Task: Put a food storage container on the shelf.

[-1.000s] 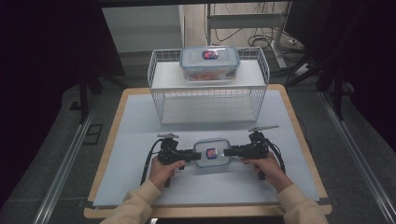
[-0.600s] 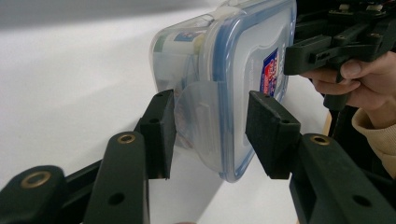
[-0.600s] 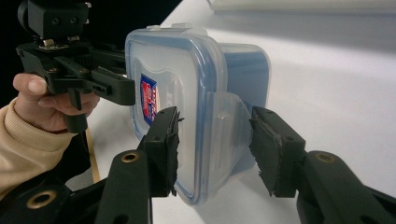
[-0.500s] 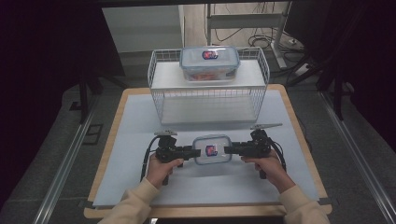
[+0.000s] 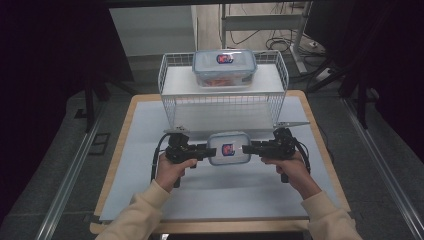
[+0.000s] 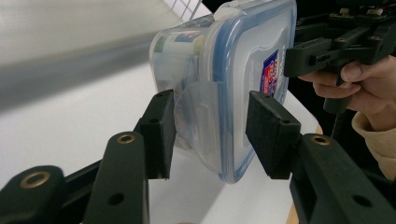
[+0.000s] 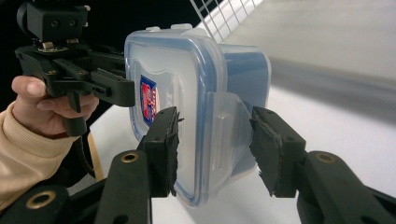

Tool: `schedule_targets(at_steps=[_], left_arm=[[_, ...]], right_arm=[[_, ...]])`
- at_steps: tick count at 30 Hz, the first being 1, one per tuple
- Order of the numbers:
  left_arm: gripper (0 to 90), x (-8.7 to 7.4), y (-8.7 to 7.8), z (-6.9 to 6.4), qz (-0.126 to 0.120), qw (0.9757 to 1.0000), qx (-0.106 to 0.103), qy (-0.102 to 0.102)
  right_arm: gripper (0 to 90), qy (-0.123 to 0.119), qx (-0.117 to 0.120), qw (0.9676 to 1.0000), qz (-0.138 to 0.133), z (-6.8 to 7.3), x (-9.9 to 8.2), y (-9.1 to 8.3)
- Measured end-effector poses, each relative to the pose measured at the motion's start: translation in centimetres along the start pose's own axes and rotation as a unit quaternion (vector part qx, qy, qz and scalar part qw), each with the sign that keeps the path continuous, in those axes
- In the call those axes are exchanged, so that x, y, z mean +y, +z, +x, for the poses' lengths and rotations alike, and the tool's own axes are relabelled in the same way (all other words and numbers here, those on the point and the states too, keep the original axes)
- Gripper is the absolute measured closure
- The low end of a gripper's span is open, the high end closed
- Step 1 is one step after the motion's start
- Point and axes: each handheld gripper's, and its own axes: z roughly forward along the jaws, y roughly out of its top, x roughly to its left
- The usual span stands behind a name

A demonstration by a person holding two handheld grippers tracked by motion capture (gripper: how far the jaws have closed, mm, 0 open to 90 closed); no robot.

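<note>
A clear plastic box [image 5: 228, 148] with a blue-rimmed snap lid and a red-and-blue label on top hangs between the two grippers, over the near middle of the desk [image 5: 135, 165]. Its corners are rounded, and a clear locking flap sits on each short end. In the left gripper view something pale shows through its wall, too blurred to name.

The left gripper [image 5: 202, 151] grips the box's end at 9 o'clock, jaws about half open, one pad on the lid and one under the base, spanning the flap [image 6: 198, 116]. The right gripper [image 5: 248, 148] holds the end at 3 o'clock the same way, jaws about half open across the box.

There are two such boxes: the held one, and a second box [image 5: 224, 67] at 12 o'clock, resting on top of a white wire rack [image 5: 220, 107]. It holds something orange. One rack, two grippers, two hands.
</note>
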Motion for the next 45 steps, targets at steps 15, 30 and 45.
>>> schedule_targets(at_steps=[15,30,45], left_arm=[[53.9,4.1,-1.8,-0.7,-0.024,0.9996,0.001,0.016],[53.9,8.2,-3.1,-1.4,-0.038,0.9987,0.006,0.035],[54.0,11.6,-4.2,-1.3,-0.049,0.9977,0.010,0.045]], right_arm=[[52.5,-0.021,-0.007,0.9995,-0.021,1.4,4.4,-1.1],[52.4,-0.036,-0.011,0.9986,-0.038,2.3,8.4,-2.2],[52.4,-0.048,-0.011,0.9976,-0.049,2.6,11.8,-2.5]])
